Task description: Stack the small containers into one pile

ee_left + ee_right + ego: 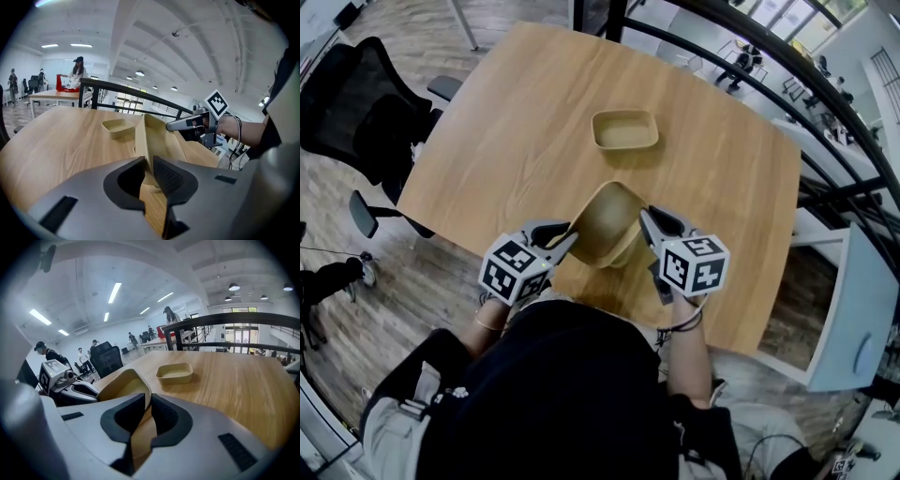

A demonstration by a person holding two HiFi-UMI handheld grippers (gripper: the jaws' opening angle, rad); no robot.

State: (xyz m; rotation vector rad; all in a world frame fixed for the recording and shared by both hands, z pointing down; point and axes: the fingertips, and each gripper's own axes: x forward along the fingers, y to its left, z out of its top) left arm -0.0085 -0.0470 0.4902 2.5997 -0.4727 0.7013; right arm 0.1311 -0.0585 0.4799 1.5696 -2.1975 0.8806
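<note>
I hold the tan shallow fibre container (609, 225) by opposite rims, left gripper (566, 240) and right gripper (649, 223) fingers clamped on it; probably light, thin, flexible.

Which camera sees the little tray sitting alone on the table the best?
The head view: it looks down on the tray, showing its whole rim and empty inside. Both gripper views show it low, from the side, beyond the held container.
</note>
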